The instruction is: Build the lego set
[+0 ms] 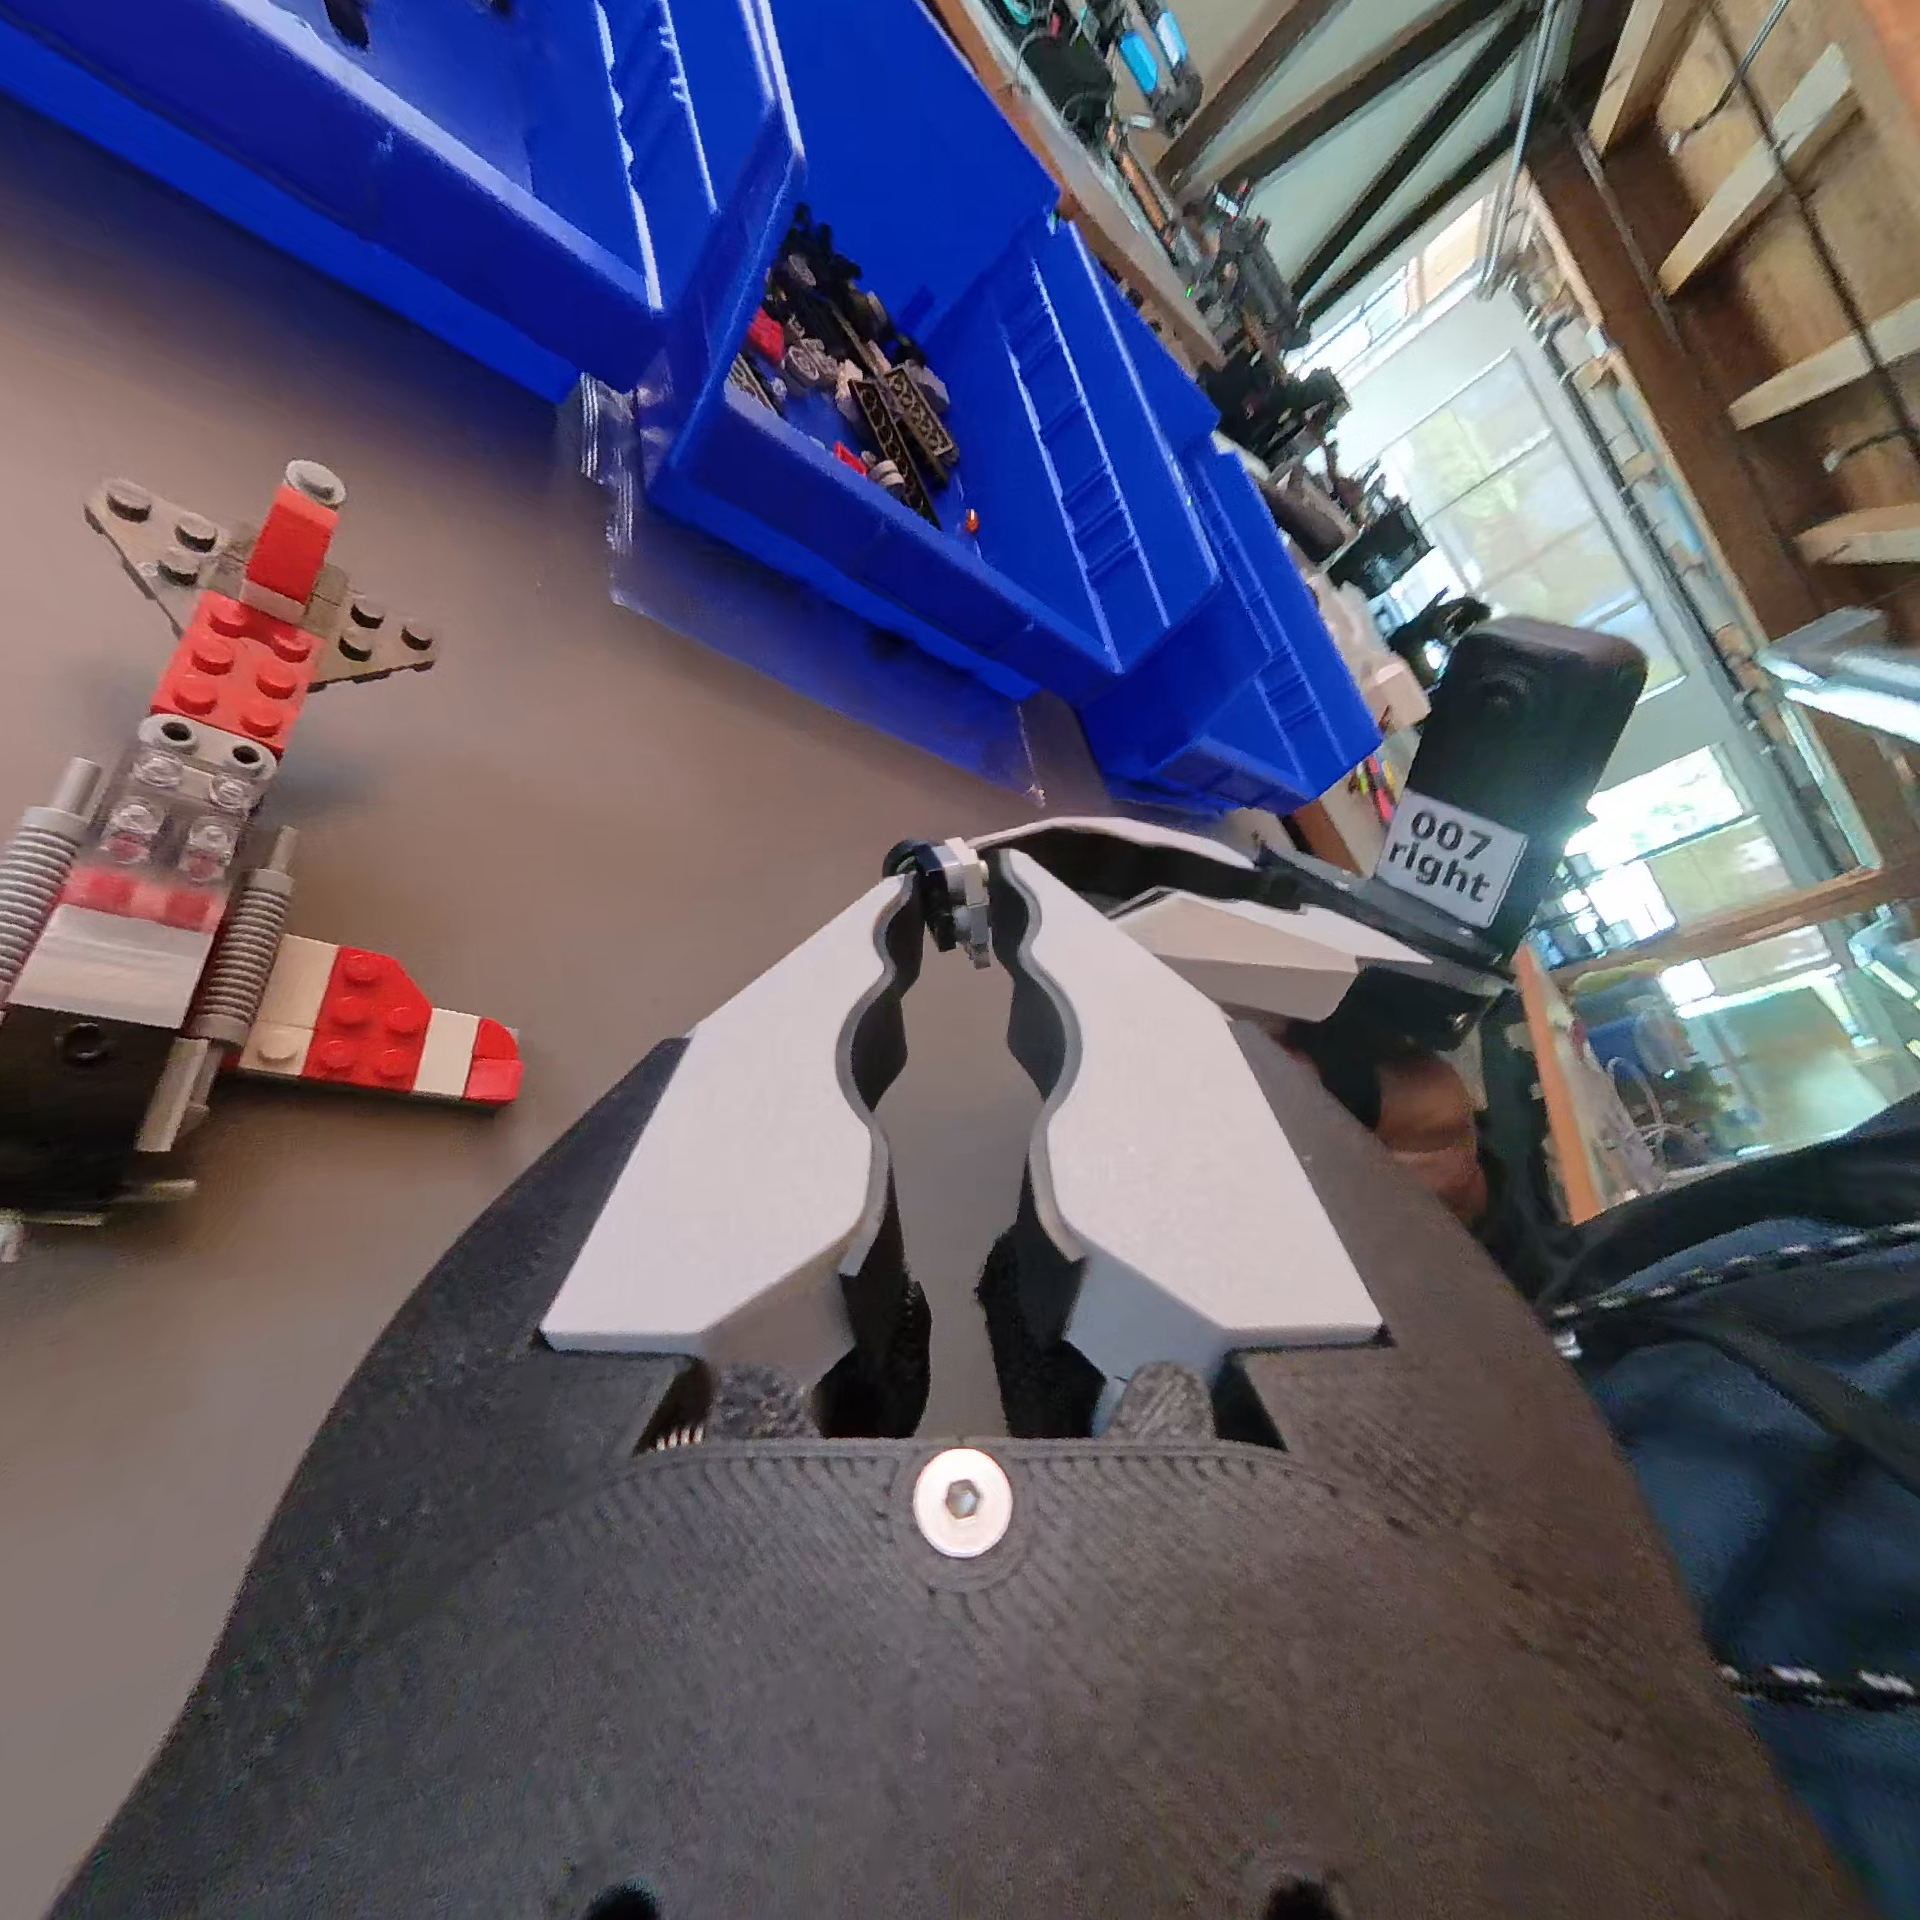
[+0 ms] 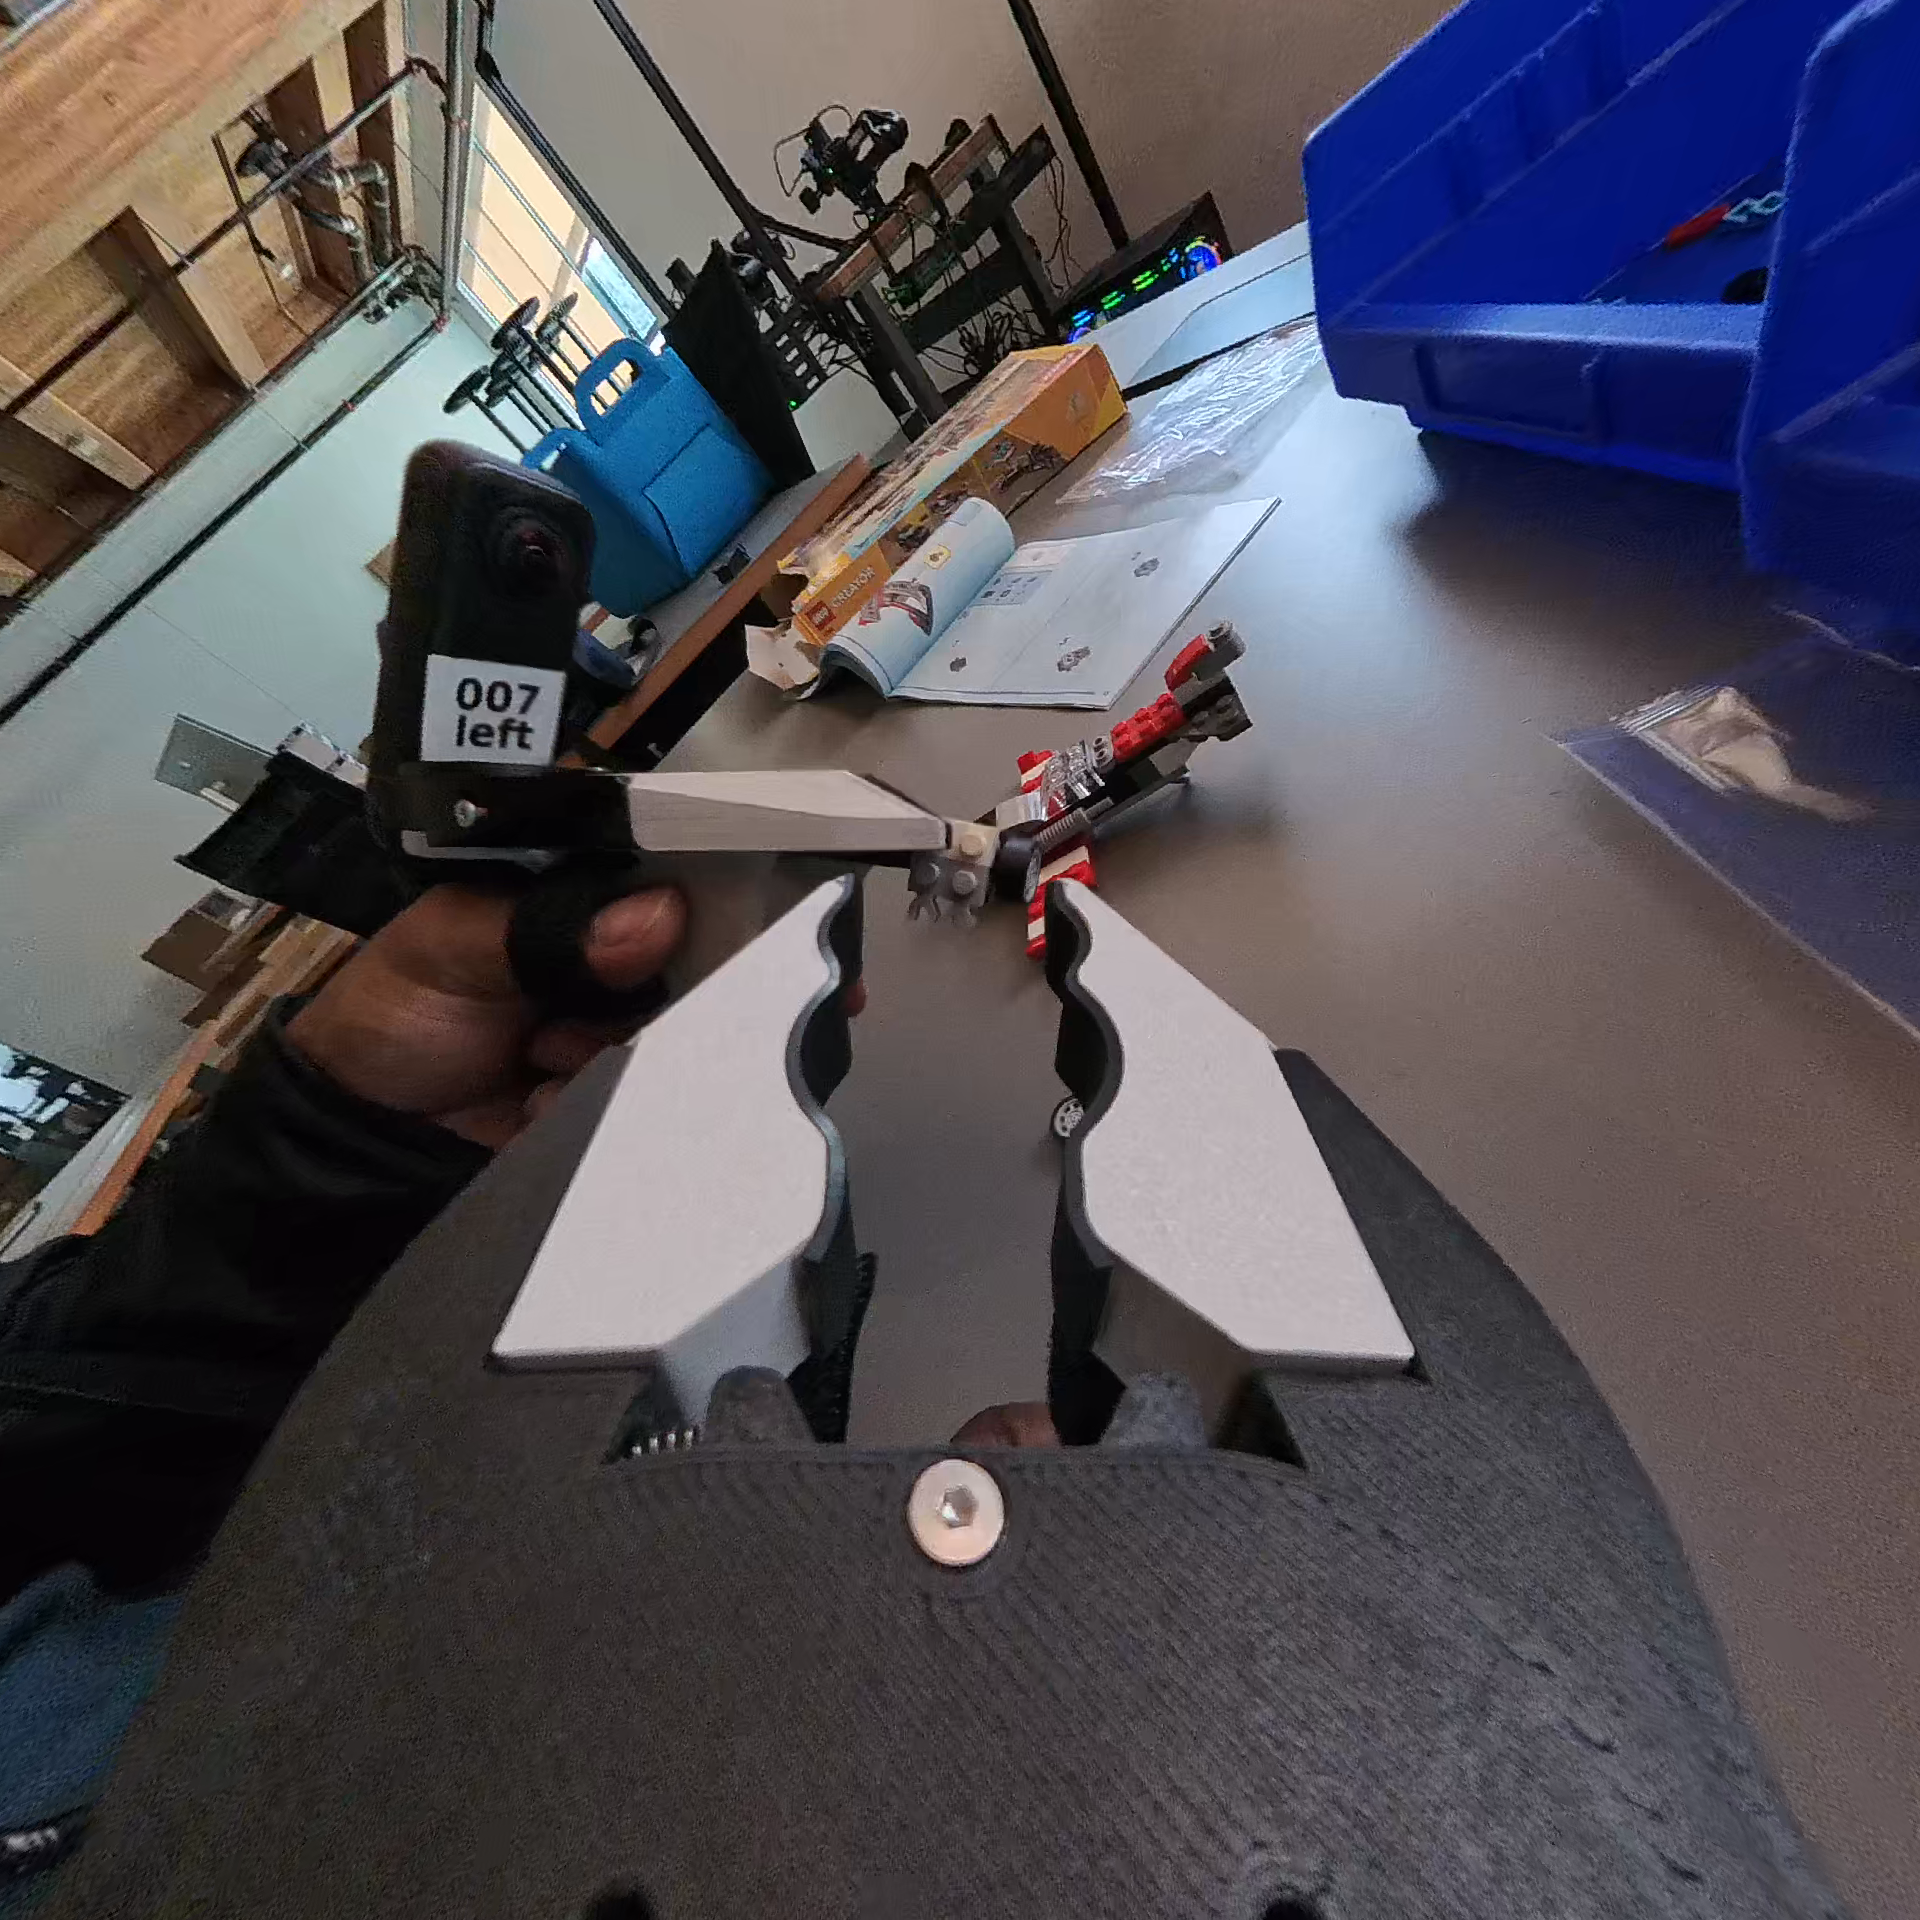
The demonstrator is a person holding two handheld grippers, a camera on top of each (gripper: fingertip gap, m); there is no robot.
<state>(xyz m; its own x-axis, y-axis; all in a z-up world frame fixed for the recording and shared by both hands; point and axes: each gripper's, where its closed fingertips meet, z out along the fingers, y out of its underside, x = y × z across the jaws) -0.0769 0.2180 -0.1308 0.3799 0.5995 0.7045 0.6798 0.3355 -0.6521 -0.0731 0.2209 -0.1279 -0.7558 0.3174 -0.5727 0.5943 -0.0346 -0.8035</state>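
- Left wrist view: left gripper (image 1: pixel 951 914) nearly closed, tips pinching a small grey part (image 1: pixel 961 902) with a black wheel-like bit at its end, held above the table (image 1: pixel 499 790).
- Likely light, rigid plastic, slick; easily twisted out of so thin a pinch. Best gripped on flat faces, not studs.
- Model (image 1: pixel 208 831) on table at left, well apart; long axis from black base nearby to red tail fin farther off. Bin (image 1: pixel 831 488) of loose pieces beyond.
- Right wrist view: right gripper (image 2: pixel 956 914) wide open, empty, tips just short of the part (image 2: pixel 961 868).
- Part's length roughly in line with the left fingers, wheel end toward model (image 2: pixel 1122 769).
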